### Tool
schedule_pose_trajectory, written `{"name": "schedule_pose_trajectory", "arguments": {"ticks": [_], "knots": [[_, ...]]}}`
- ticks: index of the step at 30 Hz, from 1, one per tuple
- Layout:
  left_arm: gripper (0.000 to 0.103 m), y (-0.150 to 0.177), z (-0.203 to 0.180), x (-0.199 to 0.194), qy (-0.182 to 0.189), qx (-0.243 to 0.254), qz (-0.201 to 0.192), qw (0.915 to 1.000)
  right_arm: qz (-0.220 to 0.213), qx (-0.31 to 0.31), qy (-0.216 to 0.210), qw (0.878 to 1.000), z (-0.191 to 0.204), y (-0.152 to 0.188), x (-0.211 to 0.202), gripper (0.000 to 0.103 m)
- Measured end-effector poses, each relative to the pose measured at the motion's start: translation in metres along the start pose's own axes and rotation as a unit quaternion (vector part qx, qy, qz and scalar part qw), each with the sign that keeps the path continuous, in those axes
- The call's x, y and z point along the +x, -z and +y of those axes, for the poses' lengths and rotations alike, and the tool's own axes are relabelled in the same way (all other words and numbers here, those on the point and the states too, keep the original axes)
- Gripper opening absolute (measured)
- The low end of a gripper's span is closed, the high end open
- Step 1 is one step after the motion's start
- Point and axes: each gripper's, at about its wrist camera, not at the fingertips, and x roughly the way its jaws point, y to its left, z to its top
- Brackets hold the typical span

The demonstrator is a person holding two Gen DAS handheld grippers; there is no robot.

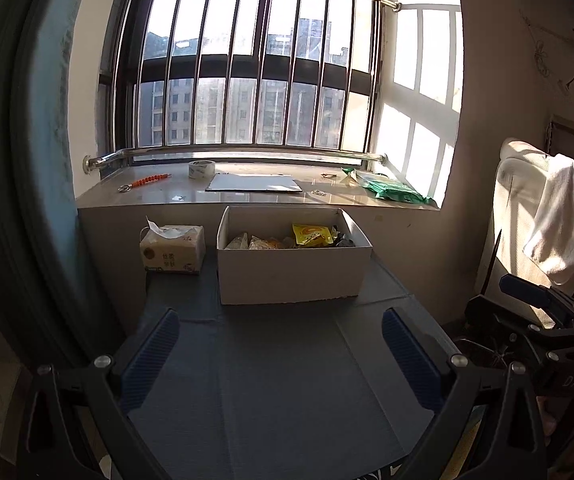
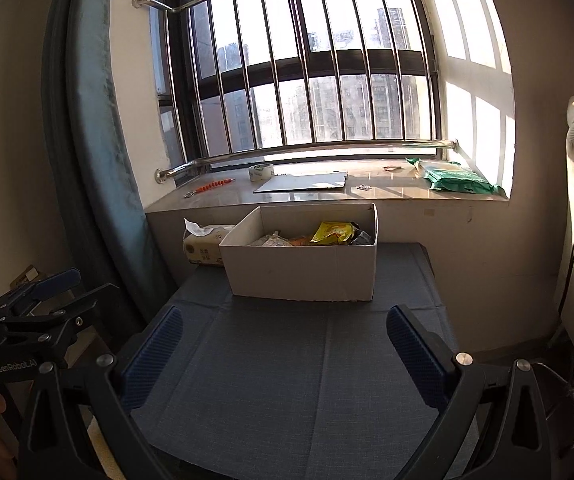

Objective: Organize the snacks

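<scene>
A white cardboard box [image 1: 291, 276] stands at the far end of the grey-blue table and holds several snack packets, among them a yellow one [image 1: 313, 235]. The box also shows in the right wrist view [image 2: 301, 274], with the yellow packet [image 2: 333, 233] inside. My left gripper [image 1: 281, 346] is open and empty, held above the table's near half. My right gripper [image 2: 285, 344] is open and empty too, beside the left one. The left gripper also shows at the left edge of the right wrist view [image 2: 47, 296].
A tissue pack [image 1: 173, 249] stands left of the box. On the window sill lie a tape roll [image 1: 201, 169], a white sheet [image 1: 254, 183], an orange tool [image 1: 149, 181] and a green packet [image 1: 387, 187]. A chair with a towel [image 1: 559, 216] stands at the right. A curtain [image 2: 99, 128] hangs left.
</scene>
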Motion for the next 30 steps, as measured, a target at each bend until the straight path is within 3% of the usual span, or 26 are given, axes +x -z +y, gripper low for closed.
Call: {"name": "schedule_pose_trajectory", "arguments": {"ticks": [30], "knots": [[0.103, 0.0038, -0.0030, 0.0027, -0.003, 0.007, 0.006, 1.0000, 0.005, 0.000, -0.001, 1.000, 0.0028, 0.0009, 0.0021, 0.103]]}}
